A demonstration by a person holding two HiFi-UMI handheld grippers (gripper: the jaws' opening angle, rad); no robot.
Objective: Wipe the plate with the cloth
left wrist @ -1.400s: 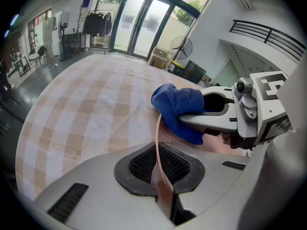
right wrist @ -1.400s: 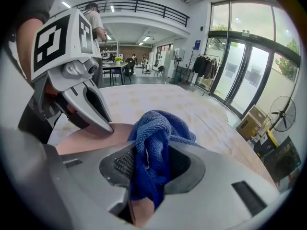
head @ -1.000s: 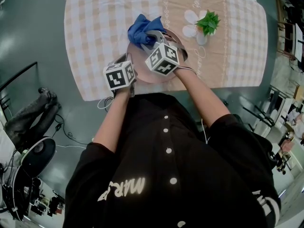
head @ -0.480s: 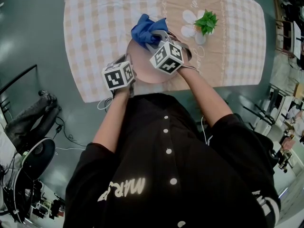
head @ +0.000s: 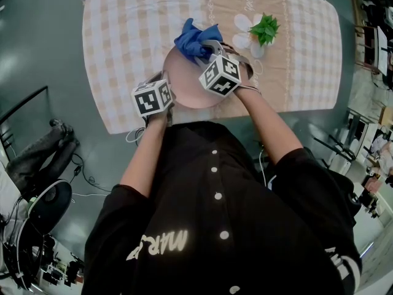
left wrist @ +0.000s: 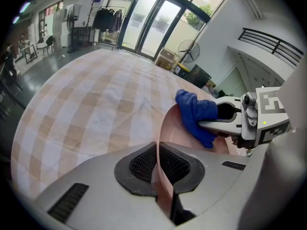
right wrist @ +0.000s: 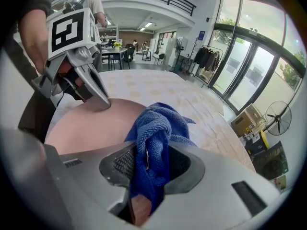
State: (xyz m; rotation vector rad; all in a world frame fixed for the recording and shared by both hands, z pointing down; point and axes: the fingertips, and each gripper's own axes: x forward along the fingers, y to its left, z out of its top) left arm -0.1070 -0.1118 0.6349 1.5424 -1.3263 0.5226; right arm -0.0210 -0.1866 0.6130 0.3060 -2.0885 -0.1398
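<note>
The fingers (left wrist: 139,166) of the left gripper (left wrist: 157,170) are pressed together on the near rim of the pink plate (left wrist: 175,123), the thin edge caught between the black ribbed pads; those of the right gripper (right wrist: 149,166) are clamped on the blue cloth (right wrist: 158,126), which bunches up out of the jaws and hangs down between them. In the head view the plate lies on a beige checked tablecloth (head: 123,35), close to the person's side of it; the cloth rests against the plate's far part, over its rim; the two grippers sit near each other, left at the plate's near-left edge, right above its surface. A small potted plant (head: 265,29) stands just beyond the plate to the right.
</note>
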